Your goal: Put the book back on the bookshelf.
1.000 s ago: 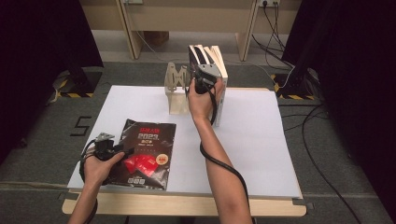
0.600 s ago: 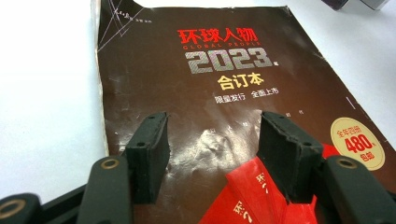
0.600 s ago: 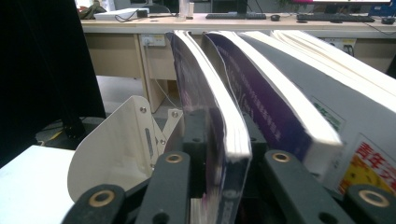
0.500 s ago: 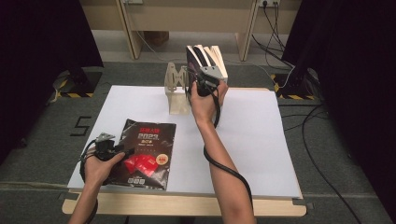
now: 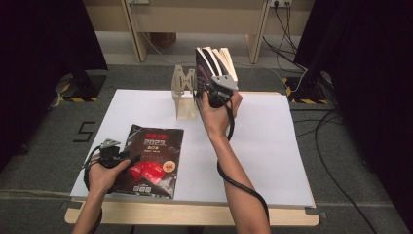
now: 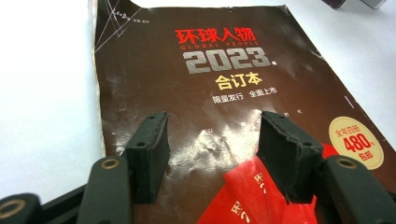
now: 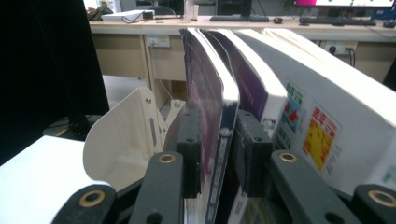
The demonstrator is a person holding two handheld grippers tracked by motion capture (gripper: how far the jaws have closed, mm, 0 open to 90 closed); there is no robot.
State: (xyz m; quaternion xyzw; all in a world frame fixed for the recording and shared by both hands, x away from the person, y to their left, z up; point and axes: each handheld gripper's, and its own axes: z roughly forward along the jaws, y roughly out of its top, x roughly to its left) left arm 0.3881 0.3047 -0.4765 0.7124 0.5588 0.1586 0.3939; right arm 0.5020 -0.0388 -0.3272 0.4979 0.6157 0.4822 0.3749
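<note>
A dark magazine (image 5: 156,156) with a red "2023" cover (image 6: 210,70) lies flat at the table's near left. My left gripper (image 5: 127,156) rests at its left edge, and its jaws (image 6: 212,135) stand open over the cover with nothing between them. Several books (image 5: 216,61) stand upright at the far middle, next to a white bookend (image 5: 182,92). My right gripper (image 5: 214,90) is at the leftmost one, a purple book (image 7: 210,84). Its jaws (image 7: 219,135) have just been opening and straddle that book's spine without squeezing it.
The white table top (image 5: 272,146) spreads to the right of my right arm. Thicker white books (image 7: 327,102) lean to the right of the purple one. The curved bookend (image 7: 126,135) stands just left of the jaws. Cables and dark curtains surround the table.
My right hand has shifted a little at the row of books. The left hand and the magazine have stayed put.
</note>
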